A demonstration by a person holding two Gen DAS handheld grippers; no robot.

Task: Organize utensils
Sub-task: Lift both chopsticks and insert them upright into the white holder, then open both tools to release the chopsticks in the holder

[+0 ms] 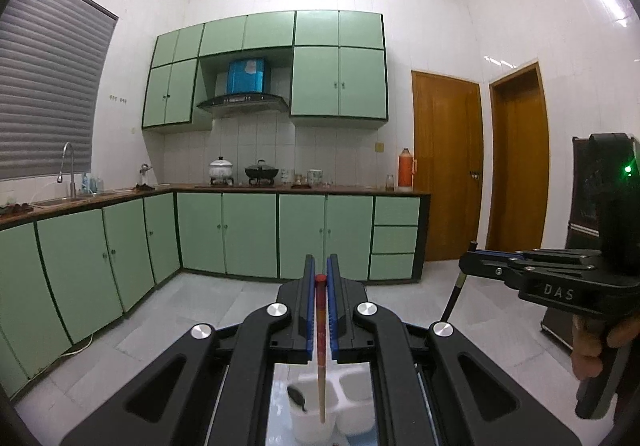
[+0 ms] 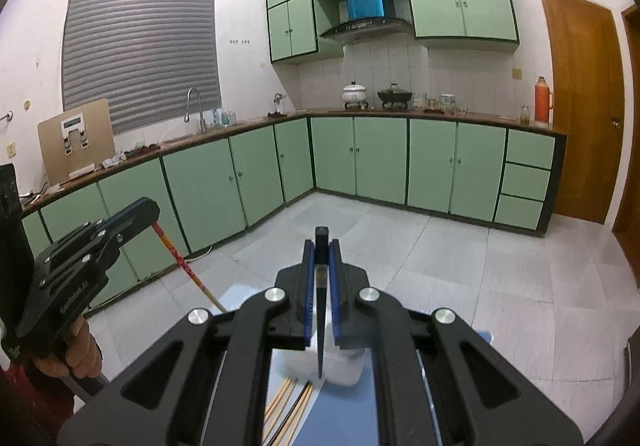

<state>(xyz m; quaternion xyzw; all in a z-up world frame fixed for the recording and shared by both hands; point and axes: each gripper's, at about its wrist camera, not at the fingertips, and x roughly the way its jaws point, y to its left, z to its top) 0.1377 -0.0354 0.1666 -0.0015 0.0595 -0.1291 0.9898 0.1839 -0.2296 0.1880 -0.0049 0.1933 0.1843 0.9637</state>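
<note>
My left gripper (image 1: 320, 266) is shut on a wooden chopstick (image 1: 321, 346) with a red top. The chopstick hangs down over a white divided holder (image 1: 356, 398), which has a black spoon (image 1: 297, 398) in its left cell. At the right edge, my right gripper (image 1: 466, 260) grips a black chopstick (image 1: 454, 294). In the right wrist view, my right gripper (image 2: 321, 246) is shut on the black chopstick (image 2: 320, 346), whose tip hangs above the white holder (image 2: 344, 370). The left gripper (image 2: 148, 209) holds the red-topped chopstick (image 2: 180, 258). Several loose chopsticks (image 2: 288, 402) lie below.
The holder and the loose chopsticks rest on a pale blue table top (image 2: 348, 418). Beyond lies a tiled floor (image 2: 460, 266), with green base cabinets (image 1: 248, 234) under a counter that carries pots and a sink. Two wooden doors (image 1: 448, 165) stand at the right.
</note>
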